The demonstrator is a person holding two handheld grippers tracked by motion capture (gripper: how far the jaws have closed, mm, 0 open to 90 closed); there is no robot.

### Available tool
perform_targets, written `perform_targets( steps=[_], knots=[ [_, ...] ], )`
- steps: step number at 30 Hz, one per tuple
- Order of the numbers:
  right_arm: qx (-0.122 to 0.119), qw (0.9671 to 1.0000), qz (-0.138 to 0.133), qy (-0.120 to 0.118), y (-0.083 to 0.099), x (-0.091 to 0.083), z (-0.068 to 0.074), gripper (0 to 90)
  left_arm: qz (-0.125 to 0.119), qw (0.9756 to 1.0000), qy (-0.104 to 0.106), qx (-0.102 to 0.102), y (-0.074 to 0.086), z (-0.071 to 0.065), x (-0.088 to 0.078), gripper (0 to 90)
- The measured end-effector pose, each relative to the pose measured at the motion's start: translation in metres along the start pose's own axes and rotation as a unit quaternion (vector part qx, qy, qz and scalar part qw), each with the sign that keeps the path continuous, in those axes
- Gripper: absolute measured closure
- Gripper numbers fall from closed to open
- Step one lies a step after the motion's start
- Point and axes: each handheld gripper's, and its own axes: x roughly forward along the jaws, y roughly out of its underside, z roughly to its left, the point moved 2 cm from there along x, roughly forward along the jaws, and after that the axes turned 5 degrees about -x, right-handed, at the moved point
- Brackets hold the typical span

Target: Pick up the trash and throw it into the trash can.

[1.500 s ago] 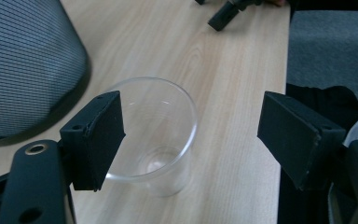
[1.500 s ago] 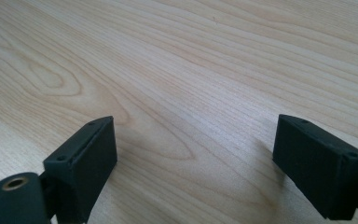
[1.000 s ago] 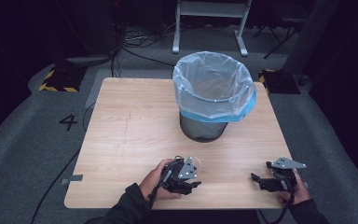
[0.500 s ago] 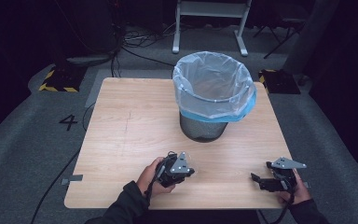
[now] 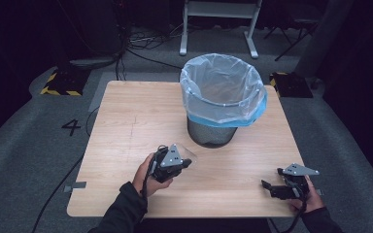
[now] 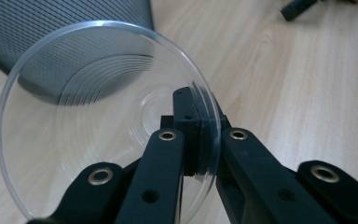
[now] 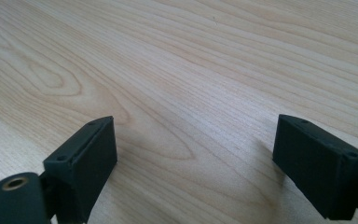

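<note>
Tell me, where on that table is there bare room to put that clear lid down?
The widest bare patch is the table's left half, between its left edge and the bin. Another lies in front, between the left gripper holding the clear lid and the right gripper. It is tightest just in front of the bin.

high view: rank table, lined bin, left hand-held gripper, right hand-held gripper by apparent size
1. Table, largest by far.
2. Lined bin.
3. Left hand-held gripper and right hand-held gripper: they look alike in size, so no ranking between them.
</note>
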Motion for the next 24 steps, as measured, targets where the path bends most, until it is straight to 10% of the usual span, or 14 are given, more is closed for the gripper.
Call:
perform_targets(
  steps=[24],
  knots=[
    [0.001,1.0000,0.000,0.000,0.000,0.000,0.000,13.3,-0.077,0.9930,-0.088,-0.015,-0.042,0.042,-0.055,89.1]
  ],
)
